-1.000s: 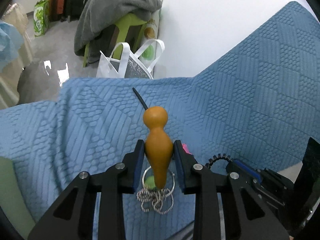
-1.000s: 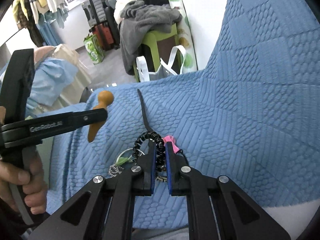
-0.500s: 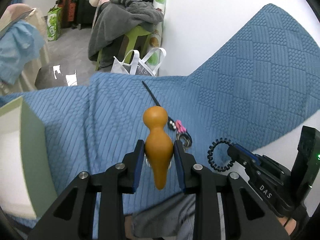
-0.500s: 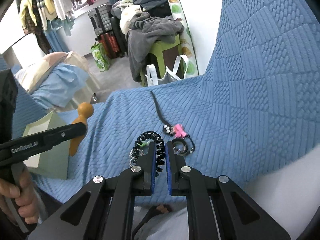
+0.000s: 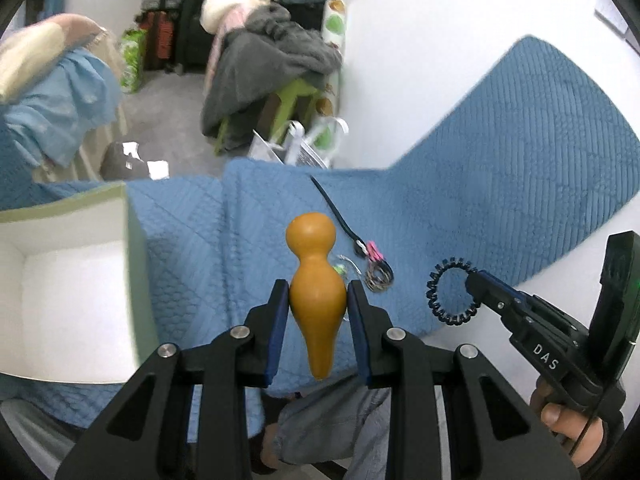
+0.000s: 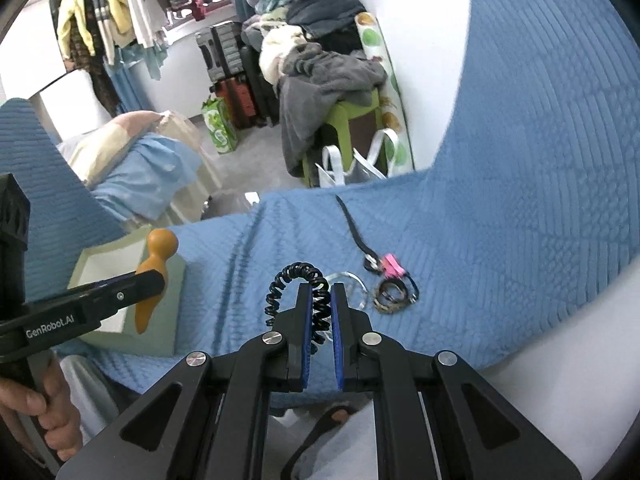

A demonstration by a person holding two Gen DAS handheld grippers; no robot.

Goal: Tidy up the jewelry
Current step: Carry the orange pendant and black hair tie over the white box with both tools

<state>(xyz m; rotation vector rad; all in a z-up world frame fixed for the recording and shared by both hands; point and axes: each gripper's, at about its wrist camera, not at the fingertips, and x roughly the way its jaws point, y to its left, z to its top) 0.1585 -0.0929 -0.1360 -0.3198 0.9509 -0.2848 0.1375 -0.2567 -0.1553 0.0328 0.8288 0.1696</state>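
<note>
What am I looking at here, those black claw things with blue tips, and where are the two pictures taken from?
No robot here: a person holds a hand-held gripper in each hand, with a wide-angle camera on each looking along its two fingers. One picture comes from the left gripper, the other from the right gripper. The left fingers are shut on an orange gourd-shaped wooden piece. The right fingers are shut on a black spiral hair tie. Below lies a blue quilted blanket with a black strap, a pink clip, a small pile of rings and a clear hoop. An open pale green box sits to the left.
</note>
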